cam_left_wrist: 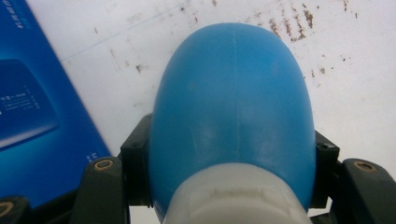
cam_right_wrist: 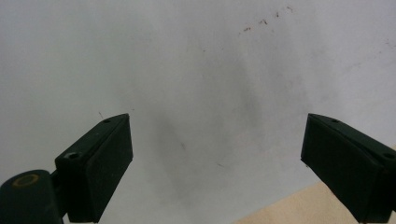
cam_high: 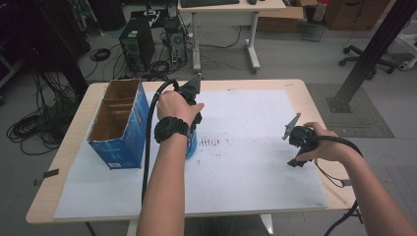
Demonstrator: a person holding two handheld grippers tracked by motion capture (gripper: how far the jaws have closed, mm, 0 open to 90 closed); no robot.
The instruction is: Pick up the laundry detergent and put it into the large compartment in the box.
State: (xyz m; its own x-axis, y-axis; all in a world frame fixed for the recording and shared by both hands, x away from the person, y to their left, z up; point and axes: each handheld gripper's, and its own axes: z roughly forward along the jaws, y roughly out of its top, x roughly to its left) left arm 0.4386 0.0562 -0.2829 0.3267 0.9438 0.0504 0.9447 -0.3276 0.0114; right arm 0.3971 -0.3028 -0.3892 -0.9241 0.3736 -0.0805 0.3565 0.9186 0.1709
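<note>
A blue rounded bottle (cam_left_wrist: 233, 102) with a white collar (cam_left_wrist: 236, 198) sits between the black jaws of my left gripper (cam_left_wrist: 232, 154), which is shut on its sides. In the high view the left gripper (cam_high: 193, 129) points down at the white paper sheet, and the blue bottle (cam_high: 192, 146) shows just under the hand, right of the blue box. My right gripper (cam_high: 295, 150) hovers low over the right part of the sheet. In the right gripper view, my right gripper (cam_right_wrist: 217, 163) stands open, its jaws wide apart with bare paper between them.
An open blue cardboard box (cam_high: 118, 125) with inner dividers stands at the table's left; its blue side (cam_left_wrist: 32, 116) is close to the bottle. A white paper sheet (cam_high: 246, 167) with brown smudges (cam_high: 211, 142) covers the wooden table (cam_high: 314, 103). Computers and cables lie on the floor behind.
</note>
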